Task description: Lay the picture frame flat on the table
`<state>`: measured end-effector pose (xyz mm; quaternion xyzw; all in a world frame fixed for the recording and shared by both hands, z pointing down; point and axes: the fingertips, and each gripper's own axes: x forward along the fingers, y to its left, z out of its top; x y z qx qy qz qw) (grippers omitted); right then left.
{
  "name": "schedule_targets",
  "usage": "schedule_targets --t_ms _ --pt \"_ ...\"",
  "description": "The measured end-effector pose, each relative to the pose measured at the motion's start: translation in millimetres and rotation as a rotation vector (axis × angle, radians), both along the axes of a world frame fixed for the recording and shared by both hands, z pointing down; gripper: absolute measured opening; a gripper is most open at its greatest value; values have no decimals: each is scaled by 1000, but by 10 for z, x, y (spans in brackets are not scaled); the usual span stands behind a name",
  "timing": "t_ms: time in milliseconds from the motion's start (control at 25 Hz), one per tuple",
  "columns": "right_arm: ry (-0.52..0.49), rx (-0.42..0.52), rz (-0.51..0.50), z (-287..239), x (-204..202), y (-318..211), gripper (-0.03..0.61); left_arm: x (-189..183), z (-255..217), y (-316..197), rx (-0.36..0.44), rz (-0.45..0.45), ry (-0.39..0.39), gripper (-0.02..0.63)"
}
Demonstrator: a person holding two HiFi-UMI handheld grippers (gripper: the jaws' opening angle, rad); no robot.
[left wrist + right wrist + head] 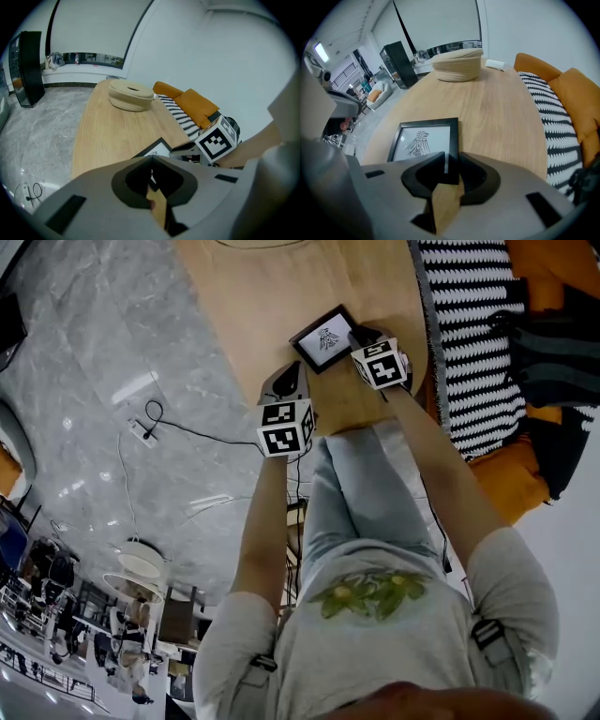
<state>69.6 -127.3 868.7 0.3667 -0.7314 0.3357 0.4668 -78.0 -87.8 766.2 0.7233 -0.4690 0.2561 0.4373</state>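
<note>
A black picture frame (323, 338) with a bird drawing lies low on the wooden table (253, 296); whether it rests fully flat I cannot tell. My right gripper (357, 337) is shut on the frame's right border near its closest corner, and in the right gripper view the frame (423, 139) runs in between the right gripper's (451, 167) pads. My left gripper (290, 371) hovers just left of the frame, near the table's edge. In the left gripper view the left gripper's (151, 158) tips meet with nothing between them, and the frame's corner (157, 148) shows just beyond.
A woven basket (458, 64) stands at the table's far end, a small white object (496, 63) beside it. A striped cushion (469, 334) and orange cushions (562, 89) line the right side. A cable and plug (145, 427) lie on the grey floor at the left.
</note>
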Motion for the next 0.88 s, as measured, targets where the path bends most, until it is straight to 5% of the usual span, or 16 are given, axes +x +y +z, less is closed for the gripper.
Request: schedule_targets --t_ms 440,880 --pt "-9 45 -90 -325 -86 -47 147 -46 -174 -13 19 -8 -3 17" --pt "-101 162 -76 -1396 -216 167 8 127 -889 64 92 67 5 17"
